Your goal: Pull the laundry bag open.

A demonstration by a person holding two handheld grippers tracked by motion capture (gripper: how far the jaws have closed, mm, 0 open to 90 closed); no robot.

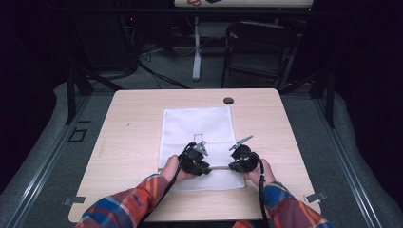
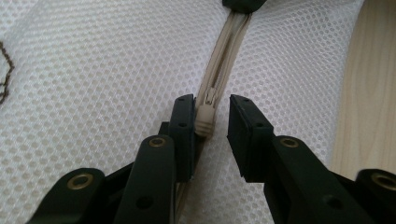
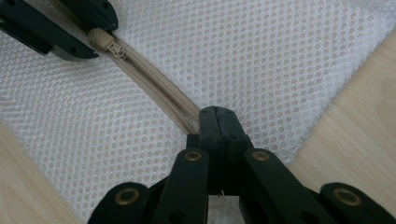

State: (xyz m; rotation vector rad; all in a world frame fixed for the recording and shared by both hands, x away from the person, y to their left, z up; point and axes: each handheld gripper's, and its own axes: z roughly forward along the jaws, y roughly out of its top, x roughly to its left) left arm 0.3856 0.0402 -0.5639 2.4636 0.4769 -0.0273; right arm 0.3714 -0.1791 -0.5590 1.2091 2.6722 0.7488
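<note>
On the near half of the wooden table [image 1: 133, 142] I have a white mesh bag [image 1: 197, 126] lying flat, its beige zipper [image 3: 154, 88] running across the end closest to me; both grippers sit low over that zipper, the left gripper [image 1: 202, 167] toward the bag's middle and the right gripper [image 1: 234, 167] close to the bag's right edge, a short stretch of zipper between them.

In the left gripper view I see my left gripper [image 2: 211, 116] with its jaws apart; the zipper pull [image 2: 205, 122] lies in the gap, just beside the left-hand pad, while the other pad stands clear of it, so nothing is pinched there. The zipper runs away from the pull toward the right gripper [image 2: 241, 4] at the top of that view.

In the right gripper view my right gripper [image 3: 217, 119] is clamped tight, pads together on the zipper tape where it meets the mesh; the zipper leads off up and left to the pull [image 3: 103, 41], where the left gripper [image 3: 95, 32] waits around it.

Farther off, a small dark round disc [image 1: 228, 100] rests on the table just beyond the bag's far right corner; a folding chair [image 1: 259, 50] stands on the floor behind the table.
</note>
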